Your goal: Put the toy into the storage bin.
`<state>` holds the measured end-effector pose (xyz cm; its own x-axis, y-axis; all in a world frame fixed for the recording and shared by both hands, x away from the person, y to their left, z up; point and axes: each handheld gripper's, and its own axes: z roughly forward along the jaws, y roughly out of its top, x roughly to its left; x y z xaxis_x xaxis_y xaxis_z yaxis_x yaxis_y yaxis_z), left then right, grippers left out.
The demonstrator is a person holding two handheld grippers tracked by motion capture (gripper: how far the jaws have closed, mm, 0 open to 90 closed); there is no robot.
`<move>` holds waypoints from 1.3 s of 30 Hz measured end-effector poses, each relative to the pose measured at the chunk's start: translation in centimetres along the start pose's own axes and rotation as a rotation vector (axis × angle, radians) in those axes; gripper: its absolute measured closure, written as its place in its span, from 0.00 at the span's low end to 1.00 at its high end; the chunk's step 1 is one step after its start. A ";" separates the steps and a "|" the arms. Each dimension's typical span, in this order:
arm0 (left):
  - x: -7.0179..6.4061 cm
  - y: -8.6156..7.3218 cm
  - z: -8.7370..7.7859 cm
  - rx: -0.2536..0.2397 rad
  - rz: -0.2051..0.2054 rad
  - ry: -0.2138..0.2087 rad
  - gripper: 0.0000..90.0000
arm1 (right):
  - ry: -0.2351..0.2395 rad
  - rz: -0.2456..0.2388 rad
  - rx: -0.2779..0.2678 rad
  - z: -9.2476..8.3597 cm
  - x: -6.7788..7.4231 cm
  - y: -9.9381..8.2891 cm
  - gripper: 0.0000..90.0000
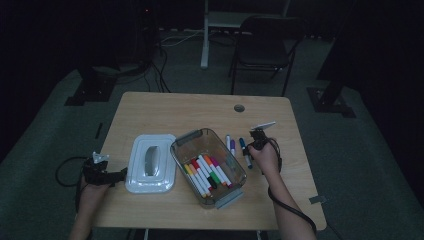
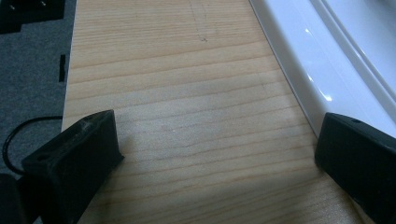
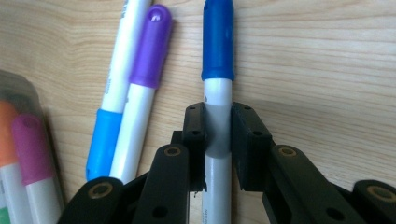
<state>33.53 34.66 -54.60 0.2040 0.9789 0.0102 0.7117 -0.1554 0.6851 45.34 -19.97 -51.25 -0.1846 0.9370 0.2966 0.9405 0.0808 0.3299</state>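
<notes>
A white marker with a dark blue cap lies on the wooden table, right of a clear plastic bin. My right gripper is shut on its white barrel just below the cap, both pads pressing the sides; in the high view it sits over that marker. Beside it lie a purple-capped marker and a light-blue-capped one. The bin holds several coloured markers. My left gripper stands open over bare wood at the table's left edge, next to a white lid.
The white lid lies flat to the left of the bin. A round cable hole is near the table's far edge. A dark chair and a desk leg stand beyond the table. Cables trail on the floor at left.
</notes>
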 end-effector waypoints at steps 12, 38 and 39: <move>0.0 0.0 0.0 0.000 0.000 0.000 0.01 | 0.100 0.027 -0.053 -3.5 -0.6 -0.6 0.85; 0.0 0.0 0.0 -0.001 0.000 0.001 0.00 | 0.264 -0.201 -0.210 -14.0 6.5 -2.6 0.85; 0.0 0.0 0.0 -0.001 0.000 0.001 0.01 | 0.263 -0.211 -0.215 -14.1 6.8 -2.7 0.85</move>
<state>33.54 34.66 -54.60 0.2038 0.9790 0.0107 0.7110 -0.1555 0.6858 37.55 -18.62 -37.43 -0.4601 0.7863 0.4124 0.7984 0.1632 0.5796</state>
